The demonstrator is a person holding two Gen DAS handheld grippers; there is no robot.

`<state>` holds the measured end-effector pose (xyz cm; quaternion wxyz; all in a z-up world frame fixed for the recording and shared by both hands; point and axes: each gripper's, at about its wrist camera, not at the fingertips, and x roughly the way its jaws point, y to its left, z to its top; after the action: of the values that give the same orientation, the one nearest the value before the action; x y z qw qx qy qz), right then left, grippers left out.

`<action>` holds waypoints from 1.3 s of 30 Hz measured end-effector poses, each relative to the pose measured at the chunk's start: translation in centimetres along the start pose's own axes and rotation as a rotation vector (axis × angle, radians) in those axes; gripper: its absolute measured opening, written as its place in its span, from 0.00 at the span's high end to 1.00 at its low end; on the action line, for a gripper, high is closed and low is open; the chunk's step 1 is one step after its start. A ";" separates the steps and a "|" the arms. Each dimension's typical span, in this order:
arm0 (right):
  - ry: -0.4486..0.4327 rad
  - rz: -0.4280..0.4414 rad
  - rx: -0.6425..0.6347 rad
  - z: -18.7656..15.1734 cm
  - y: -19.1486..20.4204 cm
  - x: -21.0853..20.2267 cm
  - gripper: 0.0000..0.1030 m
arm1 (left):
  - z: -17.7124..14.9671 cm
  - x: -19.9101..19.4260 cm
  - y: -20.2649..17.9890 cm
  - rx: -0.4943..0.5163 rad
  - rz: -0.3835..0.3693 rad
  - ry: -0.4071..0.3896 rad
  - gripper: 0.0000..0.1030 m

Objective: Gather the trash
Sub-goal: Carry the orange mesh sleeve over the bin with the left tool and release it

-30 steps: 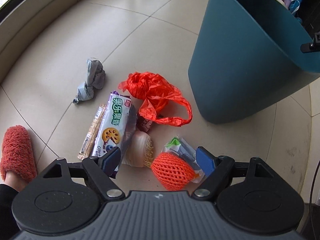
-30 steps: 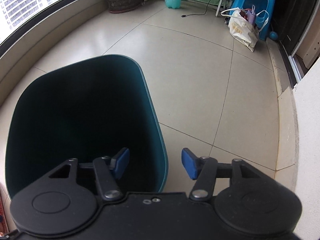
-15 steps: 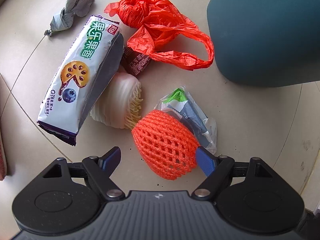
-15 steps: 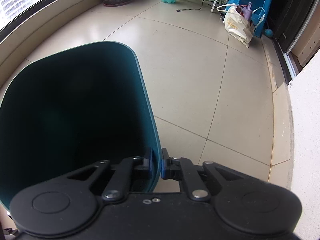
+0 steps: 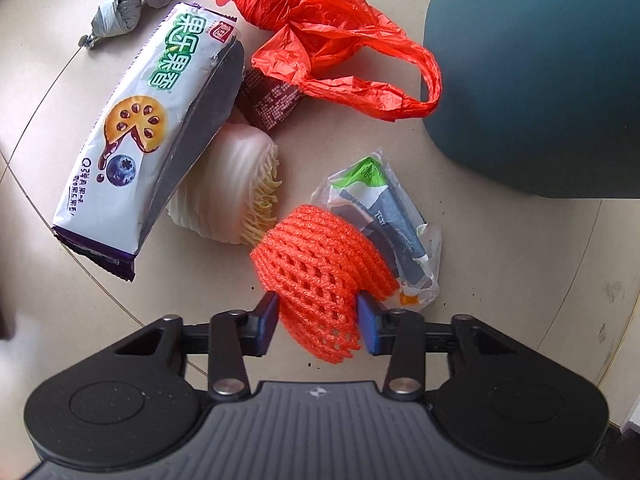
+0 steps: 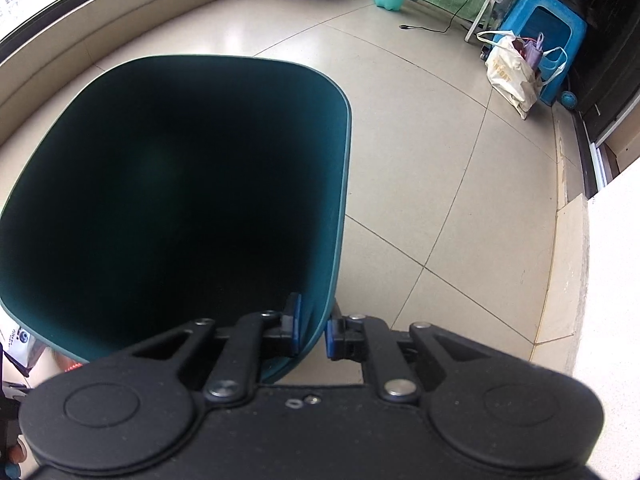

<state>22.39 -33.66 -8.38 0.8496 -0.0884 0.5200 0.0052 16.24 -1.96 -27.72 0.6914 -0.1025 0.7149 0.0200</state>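
1. The teal trash bin (image 6: 172, 208) stands open on the tiled floor (image 6: 440, 160); the right tool (image 6: 312, 330) pinches its rim wall, one pad inside, one outside.
2. A snack-cake packet (image 5: 148, 136) lies on the floor beside the bin, touching a white foam fruit sleeve (image 5: 232, 188).
3. A crumpled red plastic bag (image 5: 328, 36) lies near the bin's base.
4. The left tool (image 5: 318, 322) has just been closing; its blue pads now squeeze the orange foam fruit net (image 5: 320, 268).
5. A small clear wrapper (image 5: 384, 216) lies against the net.
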 end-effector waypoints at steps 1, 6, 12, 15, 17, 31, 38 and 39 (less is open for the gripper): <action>-0.011 -0.002 -0.013 -0.2 0.0 0.0 0.90 | -0.1 -0.2 0.0 0.001 0.008 -0.006 0.76; -0.034 0.018 -0.019 -0.9 -0.1 -0.5 0.90 | -0.9 -2.9 -0.2 0.033 0.027 -0.060 0.91; -0.045 0.043 -0.017 -1.8 0.0 -1.1 0.90 | -1.7 -10.1 0.0 0.011 0.008 -0.147 0.91; -0.050 0.049 -0.032 -2.0 -0.2 -1.1 0.90 | -1.8 -14.5 -0.2 0.002 0.001 -0.196 0.91; -0.050 0.055 -0.041 -1.9 -0.4 -1.1 0.90 | -1.8 -17.5 -0.9 0.016 -0.021 -0.231 0.91; -0.019 0.108 0.013 -1.5 -1.9 -1.1 0.90 | 1.4 -31.3 -12.3 0.310 -0.109 -0.423 0.91; -0.016 0.119 0.024 -1.8 -2.8 -1.2 0.89 | 4.6 -27.1 -18.0 0.382 -0.031 -0.405 0.90; -0.018 0.120 0.023 -1.9 -3.0 -1.2 0.89 | 4.9 -26.4 -18.6 0.387 -0.024 -0.398 0.90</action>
<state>20.43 -36.82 -7.76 0.8533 -0.0474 0.5167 0.0508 24.93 -16.21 0.35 0.8251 0.0292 0.5543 -0.1054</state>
